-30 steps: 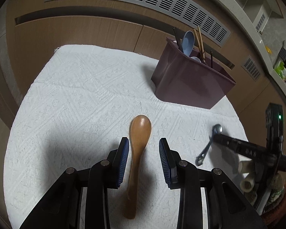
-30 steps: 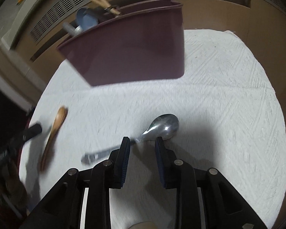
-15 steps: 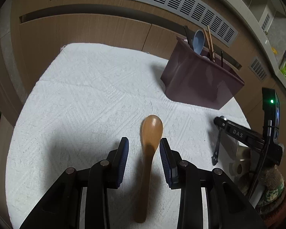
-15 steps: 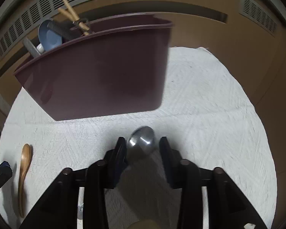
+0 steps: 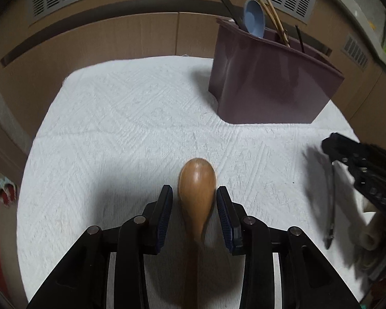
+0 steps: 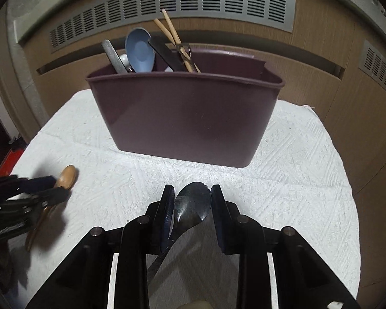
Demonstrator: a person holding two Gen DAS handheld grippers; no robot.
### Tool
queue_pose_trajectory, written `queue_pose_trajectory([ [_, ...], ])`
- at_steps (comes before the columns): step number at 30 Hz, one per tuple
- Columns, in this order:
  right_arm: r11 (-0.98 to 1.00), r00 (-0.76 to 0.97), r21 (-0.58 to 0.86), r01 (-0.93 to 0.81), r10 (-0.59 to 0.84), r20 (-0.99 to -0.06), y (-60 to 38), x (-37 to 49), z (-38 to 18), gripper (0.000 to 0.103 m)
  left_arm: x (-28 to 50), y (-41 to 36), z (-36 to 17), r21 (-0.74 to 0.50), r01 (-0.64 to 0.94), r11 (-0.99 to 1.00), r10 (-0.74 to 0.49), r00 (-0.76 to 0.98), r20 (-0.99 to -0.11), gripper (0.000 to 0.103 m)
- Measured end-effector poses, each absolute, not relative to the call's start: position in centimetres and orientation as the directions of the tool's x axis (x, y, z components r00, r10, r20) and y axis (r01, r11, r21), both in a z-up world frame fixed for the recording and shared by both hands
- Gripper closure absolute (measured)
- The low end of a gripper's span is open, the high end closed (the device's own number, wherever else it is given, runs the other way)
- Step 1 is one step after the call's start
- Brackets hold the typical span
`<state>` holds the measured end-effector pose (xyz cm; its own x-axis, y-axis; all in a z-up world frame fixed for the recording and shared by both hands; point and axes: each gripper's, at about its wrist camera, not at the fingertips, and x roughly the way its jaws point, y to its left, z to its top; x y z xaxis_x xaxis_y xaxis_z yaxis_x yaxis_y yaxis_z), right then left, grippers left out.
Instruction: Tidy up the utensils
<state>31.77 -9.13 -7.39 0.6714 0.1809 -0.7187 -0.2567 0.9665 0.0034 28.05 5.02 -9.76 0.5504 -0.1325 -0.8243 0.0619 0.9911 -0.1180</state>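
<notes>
wooden spoon between left gripper fingers.

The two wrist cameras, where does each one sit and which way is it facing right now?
Left wrist: on the left gripper, looking along its fingers at the wooden spoon between them; the right gripper shows at the right edge.
Right wrist: on the right gripper, facing the metal spoon and purple bin; the left gripper shows at the left edge.
Shared: bin, white cloth, both spoons.
</notes>
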Motion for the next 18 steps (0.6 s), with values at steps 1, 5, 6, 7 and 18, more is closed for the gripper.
queue_pose_trajectory([
  [1,0.966,0.677,0.001,-0.259,0.182,-0.713,-9.0,31.3,-7.2,0.076,28.3,4.8,-9.8,-0.103,0.073,0.992,-0.126,0.549,-0.827,0.065],
  [5,0.963,0.709,-0.020,-0.269,0.184,-0.681,-9.0,30.2,-6.4,0.076,29.6,4.2,-9.9,-0.053,0.097,0.994,-0.098,0.546,-0.832,0.065],
  [6,0.962,0.717,-0.023,-0.271,0.186,-0.672,-9.0,29.9,-6.2,0.076,29.8,4.1,-10.0,-0.043,0.100,0.994,-0.091,0.543,-0.835,0.064],
  [7,0.961,0.722,-0.019,-0.275,0.194,-0.665,-9.4,30.0,-6.0,0.076,29.9,4.1,-9.9,-0.041,0.099,0.994,-0.088,0.539,-0.838,0.064],
  [18,0.946,0.777,-0.010,-0.325,0.261,-0.573,-10.5,27.0,-2.9,0.076,26.4,5.4,-6.4,-0.229,0.077,0.970,-0.224,0.645,-0.731,0.072],
])
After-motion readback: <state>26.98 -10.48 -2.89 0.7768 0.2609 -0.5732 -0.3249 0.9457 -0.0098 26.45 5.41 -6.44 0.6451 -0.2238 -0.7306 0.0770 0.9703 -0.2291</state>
